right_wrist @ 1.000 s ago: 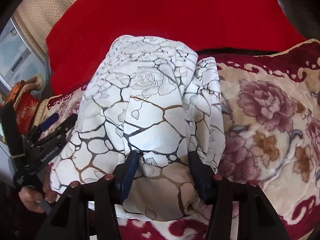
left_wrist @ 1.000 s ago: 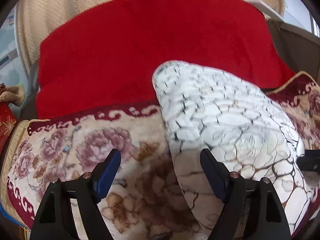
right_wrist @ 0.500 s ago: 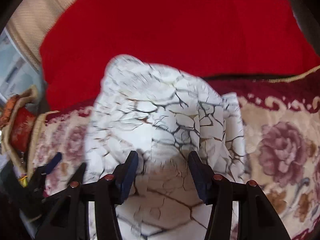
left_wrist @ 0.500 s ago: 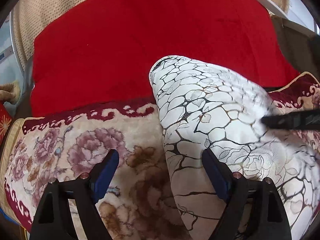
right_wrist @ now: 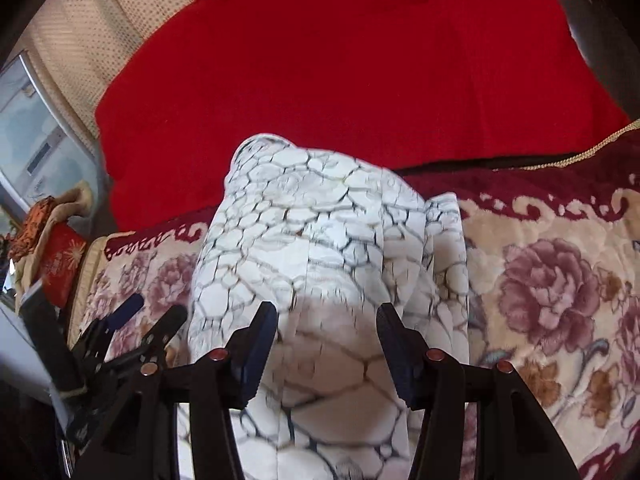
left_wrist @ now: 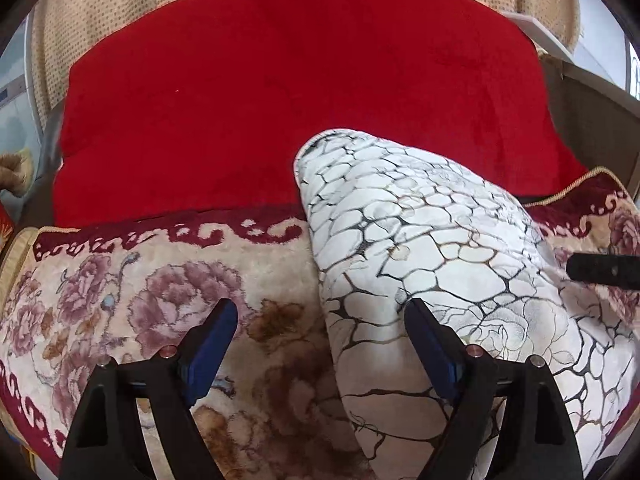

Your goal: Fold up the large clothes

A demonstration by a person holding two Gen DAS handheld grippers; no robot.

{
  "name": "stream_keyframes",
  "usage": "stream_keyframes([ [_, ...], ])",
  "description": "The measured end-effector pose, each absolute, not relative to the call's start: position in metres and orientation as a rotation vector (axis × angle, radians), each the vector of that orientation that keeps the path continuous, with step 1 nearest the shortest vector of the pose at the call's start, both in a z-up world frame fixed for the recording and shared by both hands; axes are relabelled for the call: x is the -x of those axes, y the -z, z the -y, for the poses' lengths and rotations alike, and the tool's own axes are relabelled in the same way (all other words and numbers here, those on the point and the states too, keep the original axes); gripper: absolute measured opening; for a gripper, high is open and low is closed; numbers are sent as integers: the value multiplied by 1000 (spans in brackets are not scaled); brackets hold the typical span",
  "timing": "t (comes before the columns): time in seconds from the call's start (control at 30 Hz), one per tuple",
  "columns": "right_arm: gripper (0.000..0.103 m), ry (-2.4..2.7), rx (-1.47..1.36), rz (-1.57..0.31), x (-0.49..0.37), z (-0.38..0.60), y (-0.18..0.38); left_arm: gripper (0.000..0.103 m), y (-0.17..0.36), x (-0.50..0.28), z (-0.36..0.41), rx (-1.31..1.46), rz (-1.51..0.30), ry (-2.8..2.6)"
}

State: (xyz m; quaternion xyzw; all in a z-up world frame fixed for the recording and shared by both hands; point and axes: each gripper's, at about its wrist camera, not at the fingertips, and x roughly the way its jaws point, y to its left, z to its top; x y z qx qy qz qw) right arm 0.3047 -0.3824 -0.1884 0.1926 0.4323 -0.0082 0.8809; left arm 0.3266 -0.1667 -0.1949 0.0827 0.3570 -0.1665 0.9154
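Note:
A white garment with a dark crackle and rose print (left_wrist: 420,248) lies folded into a long narrow stack on the floral blanket (left_wrist: 120,300); it also shows in the right wrist view (right_wrist: 312,240). My left gripper (left_wrist: 322,334) is open over the garment's left edge, left finger over the blanket, right finger on the cloth, holding nothing. My right gripper (right_wrist: 326,338) is open just above the near end of the garment, which fills the gap between its fingers. The left gripper shows in the right wrist view (right_wrist: 136,324), at the garment's left side.
A red plush cover (left_wrist: 300,100) lies behind the blanket, and a beige dotted backrest (left_wrist: 100,12) rises beyond it. The other gripper's black finger (left_wrist: 604,272) enters at the right edge. A red box and cloth items (right_wrist: 60,260) sit at the far left.
Both grippers stayed open. The right gripper moved forward and down along the garment, and its view is blurred. The left gripper shifted slightly; the garment's left edge sits a little further in.

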Motion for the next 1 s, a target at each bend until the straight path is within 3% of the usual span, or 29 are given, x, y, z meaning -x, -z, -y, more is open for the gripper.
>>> stream_keyframes([
  [0.23, 57, -2, -462, -947, -316, 391, 233, 91, 207, -331, 181, -228, -721, 336],
  [0.6, 58, -63, -530, -852, -297, 407, 226, 95, 201, -337, 172, -174, -705, 317],
  [0.67, 61, -88, -580, -812, -285, 416, 220, 95, 198, -335, 166, -161, -705, 313],
  [0.73, 73, -97, -630, -775, -273, 431, 214, 95, 195, -335, 157, -137, -710, 315],
  [1.0, 73, -77, -770, -785, -251, 480, 228, 95, 183, -327, 135, -142, -664, 243],
])
